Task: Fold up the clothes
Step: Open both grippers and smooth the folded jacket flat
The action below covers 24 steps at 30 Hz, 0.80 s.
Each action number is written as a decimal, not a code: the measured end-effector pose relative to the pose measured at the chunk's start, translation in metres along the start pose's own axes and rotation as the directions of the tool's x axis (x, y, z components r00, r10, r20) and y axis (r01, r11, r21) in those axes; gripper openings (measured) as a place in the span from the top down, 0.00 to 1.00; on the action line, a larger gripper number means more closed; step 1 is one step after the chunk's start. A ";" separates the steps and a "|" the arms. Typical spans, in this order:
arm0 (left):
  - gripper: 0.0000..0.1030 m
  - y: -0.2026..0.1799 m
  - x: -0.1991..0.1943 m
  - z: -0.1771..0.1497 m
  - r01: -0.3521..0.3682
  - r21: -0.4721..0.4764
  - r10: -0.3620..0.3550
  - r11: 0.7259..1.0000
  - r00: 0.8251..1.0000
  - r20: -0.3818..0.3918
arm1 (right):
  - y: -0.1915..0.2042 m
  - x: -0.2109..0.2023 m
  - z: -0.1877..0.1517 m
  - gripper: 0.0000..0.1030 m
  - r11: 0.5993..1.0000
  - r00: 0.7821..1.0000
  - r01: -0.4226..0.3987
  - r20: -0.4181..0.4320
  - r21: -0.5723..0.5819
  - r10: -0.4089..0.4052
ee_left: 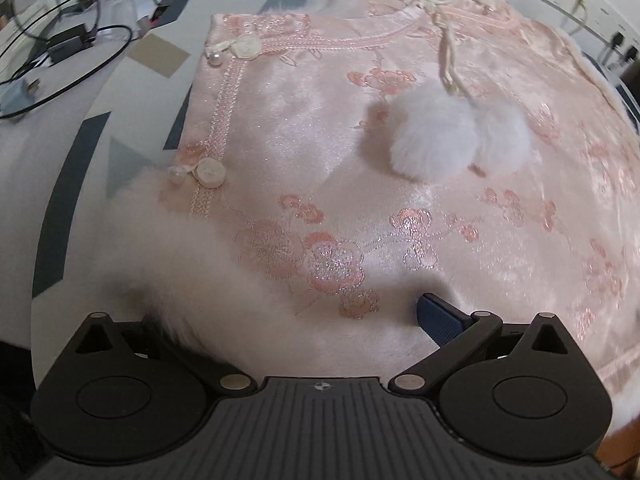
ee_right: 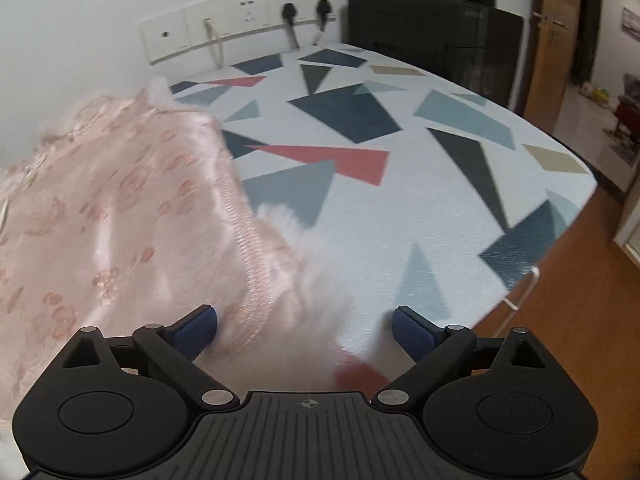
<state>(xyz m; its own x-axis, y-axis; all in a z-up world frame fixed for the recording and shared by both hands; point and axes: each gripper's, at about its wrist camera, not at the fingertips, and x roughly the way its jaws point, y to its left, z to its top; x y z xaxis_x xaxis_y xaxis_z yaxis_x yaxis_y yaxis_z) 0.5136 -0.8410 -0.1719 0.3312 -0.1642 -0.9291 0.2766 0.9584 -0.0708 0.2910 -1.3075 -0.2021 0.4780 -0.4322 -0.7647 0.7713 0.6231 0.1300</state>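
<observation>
A pink dress (ee_left: 360, 184) with a woven flower pattern lies flat on the surface (ee_right: 400, 200), which has a cloth of grey, blue and red triangles. Two white pompoms (ee_left: 456, 136) on cords rest on the chest of the dress, and knot buttons with pearls (ee_left: 208, 172) sit along its braided side seam. White fur trim (ee_left: 192, 272) borders the hem.

The left hand-held gripper (ee_left: 320, 320) is low over the hem. Only its right blue pad (ee_left: 436, 318) shows, touching the fabric; the left one is hidden under the fur, so I cannot tell if it holds the cloth.

The right hand-held gripper (ee_right: 306, 326) is wide open, with nothing held. The furry hem corner (ee_right: 304, 280) lies between its pads (ee_right: 198, 328), and the left pad is just beside the braided edge.

Near the far left corner of the surface lie black cables (ee_left: 60, 52) and a small black box (ee_left: 68, 42). On the wall behind the far edge is a row of sockets (ee_right: 240, 20) with plugs. A dark chair back (ee_right: 432, 28) stands at the far right corner.
</observation>
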 end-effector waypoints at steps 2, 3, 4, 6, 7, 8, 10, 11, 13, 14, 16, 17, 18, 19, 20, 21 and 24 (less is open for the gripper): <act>0.00 -0.002 0.000 0.000 -0.014 -0.027 0.014 1.000 1.000 0.002 | -0.009 -0.018 0.001 0.04 0.998 0.999 -0.026 0.028 0.051 0.024; 0.00 -0.004 -0.001 0.000 -0.021 -0.041 0.022 0.999 1.000 0.003 | -0.013 -0.027 0.001 0.01 0.997 0.998 -0.038 0.046 0.074 0.035; 0.00 -0.005 -0.001 0.000 -0.028 -0.054 0.029 0.998 1.000 0.004 | -0.019 -0.039 0.000 0.01 0.995 0.996 -0.049 0.074 0.088 0.042; 0.00 -0.008 -0.001 0.000 -0.043 -0.082 0.044 0.996 0.999 0.005 | -0.029 -0.059 -0.004 0.01 0.994 0.992 -0.062 0.112 0.093 0.051; 0.00 -0.009 -0.002 0.000 -0.051 -0.097 0.052 0.994 0.999 0.006 | -0.034 -0.068 -0.006 0.01 0.994 0.991 -0.061 0.125 0.094 0.049; 0.00 -0.011 -0.002 0.000 -0.059 -0.116 0.061 0.991 0.998 0.007 | -0.040 -0.075 -0.008 0.01 0.994 0.990 -0.048 0.136 0.096 0.035; 0.00 -0.014 -0.003 -0.001 -0.075 -0.147 0.077 0.986 0.997 0.013 | -0.052 -0.085 -0.009 0.01 0.995 0.988 -0.017 0.152 0.102 0.002; 0.00 -0.016 -0.003 -0.002 -0.082 -0.161 0.086 0.984 0.996 0.018 | -0.059 -0.089 -0.010 0.01 0.994 0.987 0.000 0.159 0.105 -0.017; 0.00 -0.019 -0.005 -0.005 -0.096 -0.189 0.104 0.977 0.994 0.032 | -0.073 -0.096 -0.010 0.01 0.992 0.984 0.041 0.170 0.116 -0.061; 0.00 -0.021 -0.005 -0.007 -0.103 -0.202 0.113 0.974 0.993 0.040 | -0.080 -0.099 -0.011 0.01 0.990 0.981 0.061 0.176 0.128 -0.083; 0.00 -0.025 -0.007 -0.010 -0.118 -0.224 0.134 0.967 0.989 0.059 | -0.095 -0.103 -0.012 0.01 0.984 0.975 0.085 0.190 0.158 -0.115; 0.00 -0.027 -0.008 -0.011 -0.126 -0.225 0.145 0.966 0.987 0.068 | -0.101 -0.104 -0.014 0.01 0.983 0.974 0.090 0.193 0.163 -0.121; 0.00 -0.030 -0.008 -0.012 -0.134 -0.225 0.154 0.965 0.985 0.077 | -0.106 -0.106 -0.015 0.01 0.981 0.972 0.095 0.196 0.168 -0.128; 0.00 -0.032 -0.009 -0.012 -0.139 -0.216 0.161 0.966 0.983 0.087 | -0.111 -0.107 -0.016 0.01 0.980 0.971 0.100 0.199 0.173 -0.134; 0.00 -0.035 -0.009 -0.012 -0.143 -0.203 0.166 0.969 0.981 0.097 | -0.116 -0.108 -0.018 0.01 0.979 0.970 0.102 0.202 0.178 -0.138; 0.00 -0.039 -0.010 -0.013 -0.148 -0.190 0.170 0.971 0.979 0.109 | -0.121 -0.107 -0.019 0.01 0.979 0.970 0.097 0.204 0.180 -0.134; 0.00 -0.037 -0.008 -0.015 -0.131 -0.185 0.158 0.974 0.978 0.135 | -0.130 -0.104 -0.026 0.01 0.977 0.975 0.063 0.197 0.202 -0.104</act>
<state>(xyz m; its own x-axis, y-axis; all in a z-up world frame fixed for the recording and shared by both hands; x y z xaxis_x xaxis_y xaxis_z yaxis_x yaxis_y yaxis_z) 0.4869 -0.8717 -0.1673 0.4895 -0.0411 -0.8710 0.0591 0.9982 -0.0139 0.1305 -1.3266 -0.1555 0.4687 -0.6145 -0.6346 0.8690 0.4498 0.2063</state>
